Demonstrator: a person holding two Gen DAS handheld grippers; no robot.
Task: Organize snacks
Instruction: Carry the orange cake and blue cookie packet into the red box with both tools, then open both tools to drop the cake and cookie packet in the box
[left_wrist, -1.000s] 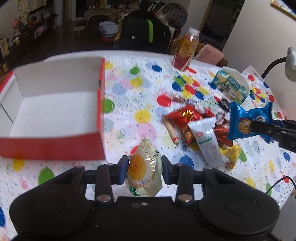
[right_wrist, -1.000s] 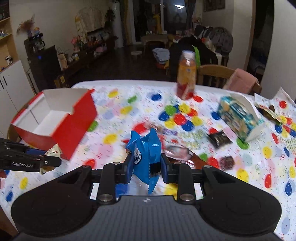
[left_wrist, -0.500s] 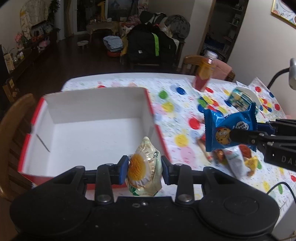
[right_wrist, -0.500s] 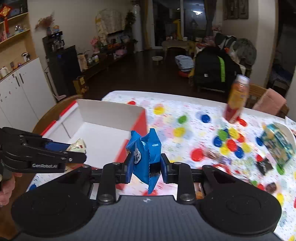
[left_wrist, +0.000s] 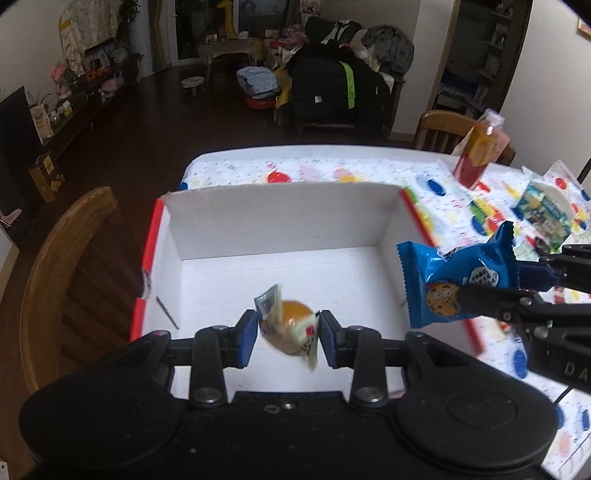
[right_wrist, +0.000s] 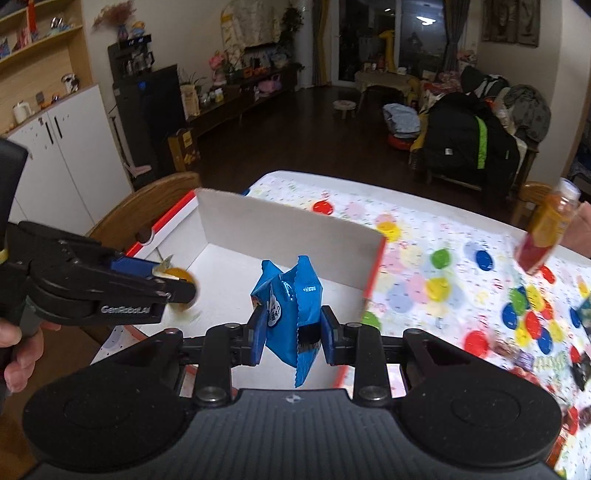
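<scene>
Blue pads of the left gripper (left_wrist: 288, 341) stand parted, with a yellow-centred snack packet (left_wrist: 290, 326) tilted and blurred between them; whether the pads touch it cannot be told. Beneath and ahead of these jaws lies the white floor of a red-edged cardboard box (left_wrist: 280, 214). To their right, the right gripper (right_wrist: 291, 341) is clamped on a blue cookie packet (right_wrist: 290, 306), held upright above the box's right side. Beyond the box spreads a polka-dot tablecloth (right_wrist: 424, 258) with an orange drink bottle (left_wrist: 478, 147) and more snacks (left_wrist: 545, 212) farther right.
</scene>
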